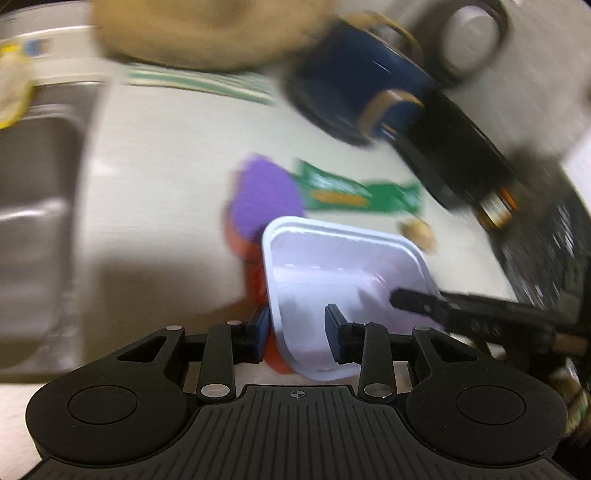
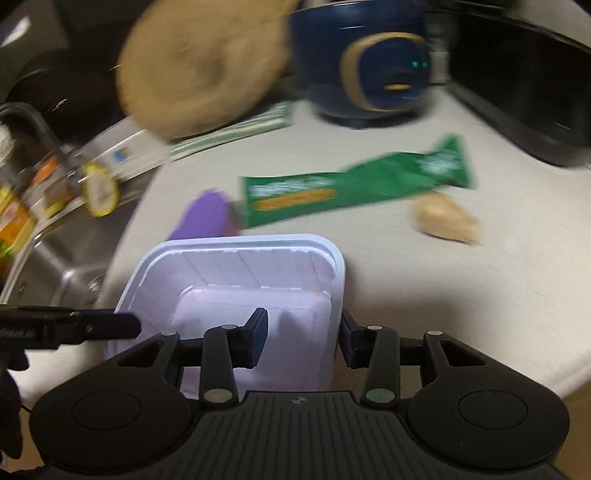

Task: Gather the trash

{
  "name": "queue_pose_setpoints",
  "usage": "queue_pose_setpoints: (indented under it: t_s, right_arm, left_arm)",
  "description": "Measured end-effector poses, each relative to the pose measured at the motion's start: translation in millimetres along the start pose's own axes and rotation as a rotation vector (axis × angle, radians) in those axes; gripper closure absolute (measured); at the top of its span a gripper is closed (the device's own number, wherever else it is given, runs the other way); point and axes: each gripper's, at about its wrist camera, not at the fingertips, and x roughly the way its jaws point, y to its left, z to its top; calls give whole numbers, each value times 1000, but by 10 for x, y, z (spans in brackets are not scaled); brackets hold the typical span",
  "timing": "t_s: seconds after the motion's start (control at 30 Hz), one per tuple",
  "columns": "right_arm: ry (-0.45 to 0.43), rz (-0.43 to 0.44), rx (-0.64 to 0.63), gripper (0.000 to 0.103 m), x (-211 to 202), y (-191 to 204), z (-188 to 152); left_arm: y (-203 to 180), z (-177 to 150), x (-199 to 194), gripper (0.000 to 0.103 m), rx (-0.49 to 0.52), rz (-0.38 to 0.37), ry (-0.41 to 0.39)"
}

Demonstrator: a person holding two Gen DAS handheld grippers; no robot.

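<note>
A white plastic tub [image 1: 332, 258] [image 2: 236, 266] sits tilted on the pale counter [image 1: 166, 166]. My left gripper [image 1: 297, 332] straddles its left wall, one finger outside and one inside, with a gap at the inner pad, so it is open. My right gripper [image 2: 303, 338] straddles the tub's right wall the same way, open. Each gripper's finger shows at the tub's other side in the opposite wrist view. Behind the tub lie a green wrapper [image 1: 362, 194] [image 2: 354, 188], a purple piece [image 1: 266, 195] [image 2: 207, 218] and a tan scrap [image 1: 419, 230] [image 2: 447, 218].
A steel sink [image 1: 33, 221] [image 2: 66, 266] lies left of the counter. At the back stand a dark blue pot [image 1: 358, 81] [image 2: 362, 62], a round tan mat [image 1: 207, 33] [image 2: 199, 74] on a striped cloth [image 1: 199, 79], and a black appliance [image 1: 461, 155] [image 2: 524, 92] at the right.
</note>
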Motion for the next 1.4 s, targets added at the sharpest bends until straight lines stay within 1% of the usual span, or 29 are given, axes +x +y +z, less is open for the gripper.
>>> queue_pose_setpoints:
  t_s: [0.1, 0.17, 0.2, 0.23, 0.3, 0.37, 0.43, 0.47, 0.53, 0.6, 0.67, 0.7, 0.77, 0.8, 0.83, 0.87, 0.9, 0.93, 0.97, 1.0, 1.1, 1.2, 1.27, 1.37, 1.4]
  right_arm:
    - [6, 61, -66, 62, 71, 241, 47]
    - [3, 81, -117, 62, 81, 387, 51]
    - [-1, 79, -140, 59, 62, 422, 54]
    - [-10, 67, -163, 55, 42, 466, 78]
    - [-50, 38, -187, 34, -23, 497, 156]
    - [-105, 23, -195, 26, -108, 518, 267]
    - [-122, 29, -173, 25, -111, 535, 418]
    - [-115, 40, -152, 25, -78, 538, 513]
    - [-77, 62, -93, 24, 48, 582, 709]
    - [-12, 102, -9, 22, 258, 641, 905]
    - [69, 134, 56, 20, 527, 711, 1042]
    - [119, 134, 75, 20, 693, 768, 1107]
    - [208, 85, 69, 20, 1013, 915, 1199]
    - [244, 55, 47, 20, 1142, 992, 1226]
    - [273, 12, 15, 18, 1259, 1080, 1239]
    - [274, -25, -26, 18, 1318, 1172, 1237]
    - [270, -40, -74, 22, 1348, 1250, 1231]
    - [263, -41, -121, 29, 1356, 1315, 1215]
    - [259, -36, -178, 42, 1347, 1374, 1188]
    - [257, -32, -222, 46, 1333, 1414, 1166]
    - [240, -19, -340, 48, 1261, 1467, 1109]
    - [208, -46, -404, 48, 1171, 1380, 1094]
    - [183, -88, -411, 48, 1131, 1297, 1099]
    - [134, -187, -418, 48, 1041, 1160, 1065]
    - [124, -189, -404, 47, 981, 1099, 1046]
  left_arm:
    - [184, -1, -106, 69, -56, 62, -55]
    - [300, 9, -158, 77, -67, 102, -74]
    - [341, 4, -190, 84, -67, 124, -82]
    - [346, 2, -213, 84, -61, 141, -91]
    - [377, -14, -302, 83, -47, 181, -118]
    - [425, -18, -392, 84, -40, 214, -132]
    - [469, -32, -466, 84, -42, 232, -140]
    - [502, -45, -500, 84, -50, 232, -143]
    - [556, -77, -551, 85, -65, 211, -145]
    - [571, -117, -579, 85, -74, 201, -148]
    - [580, -157, -590, 85, -74, 202, -147]
    - [586, -179, -595, 84, -76, 203, -149]
    - [587, -201, -598, 83, -82, 205, -158]
    - [586, -198, -595, 83, -82, 207, -162]
    - [583, -197, -598, 83, -80, 210, -167]
    - [582, -203, -605, 83, -78, 216, -173]
    - [586, -208, -611, 83, -77, 221, -177]
    - [594, -213, -615, 83, -79, 223, -181]
    - [605, -217, -620, 83, -83, 224, -183]
    - [615, -219, -626, 82, -87, 224, -186]
    - [620, -228, -655, 83, -95, 236, -197]
    - [646, -209, -644, 84, -100, 227, -193]
    - [651, -204, -615, 84, -99, 224, -182]
    - [647, -201, -561, 84, -97, 225, -164]
    - [643, -197, -548, 83, -94, 227, -160]
